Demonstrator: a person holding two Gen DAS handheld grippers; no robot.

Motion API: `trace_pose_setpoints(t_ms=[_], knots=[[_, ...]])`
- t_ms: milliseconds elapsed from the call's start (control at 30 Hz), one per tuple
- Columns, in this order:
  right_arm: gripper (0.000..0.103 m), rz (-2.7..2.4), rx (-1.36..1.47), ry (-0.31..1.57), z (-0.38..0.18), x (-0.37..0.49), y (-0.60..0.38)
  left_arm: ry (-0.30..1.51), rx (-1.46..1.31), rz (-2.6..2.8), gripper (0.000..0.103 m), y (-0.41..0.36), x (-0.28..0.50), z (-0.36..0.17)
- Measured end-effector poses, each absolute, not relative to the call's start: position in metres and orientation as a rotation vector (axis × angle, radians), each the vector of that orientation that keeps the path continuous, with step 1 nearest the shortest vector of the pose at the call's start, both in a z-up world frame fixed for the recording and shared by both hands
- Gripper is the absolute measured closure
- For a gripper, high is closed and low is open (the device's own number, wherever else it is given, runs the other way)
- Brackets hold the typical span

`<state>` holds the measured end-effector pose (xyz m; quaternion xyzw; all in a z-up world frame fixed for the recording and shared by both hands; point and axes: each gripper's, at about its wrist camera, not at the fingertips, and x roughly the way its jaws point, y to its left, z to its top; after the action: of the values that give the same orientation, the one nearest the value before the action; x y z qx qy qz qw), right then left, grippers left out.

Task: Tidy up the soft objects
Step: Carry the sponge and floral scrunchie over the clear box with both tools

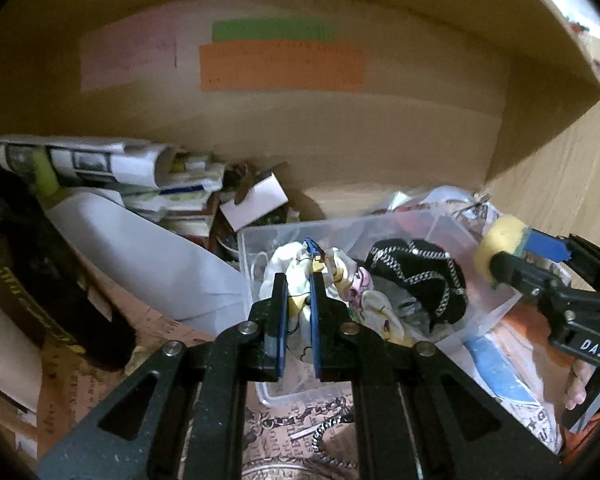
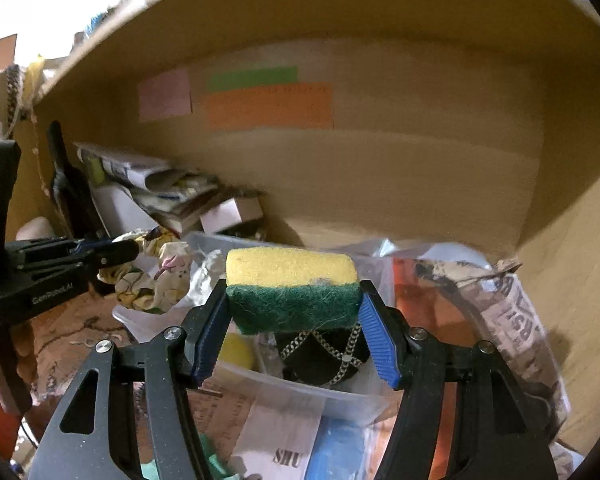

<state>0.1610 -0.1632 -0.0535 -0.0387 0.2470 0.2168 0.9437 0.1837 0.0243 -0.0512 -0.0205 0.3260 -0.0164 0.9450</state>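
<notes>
Both wrist cams face shelf back wall, close over clear bin [image 1: 452, 232] [image 2: 148, 320]; views overlap there.

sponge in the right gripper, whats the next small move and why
Probably lower the right gripper a little and open it. The sponge is clamped between its pads, above the clear bin, which already holds a black chain-pattern item. The left gripper holds a floral cloth at the bin's other end.
</notes>
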Motion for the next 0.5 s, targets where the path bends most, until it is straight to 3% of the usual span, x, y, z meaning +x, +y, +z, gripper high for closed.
trace_pose_setpoints(t_ms=[500], knots=[[0.041,0.463,-0.131,0.684,-0.098,0.191,-0.147,0.800,0.008,-0.048,0.091,0.010,0.213,-0.093]])
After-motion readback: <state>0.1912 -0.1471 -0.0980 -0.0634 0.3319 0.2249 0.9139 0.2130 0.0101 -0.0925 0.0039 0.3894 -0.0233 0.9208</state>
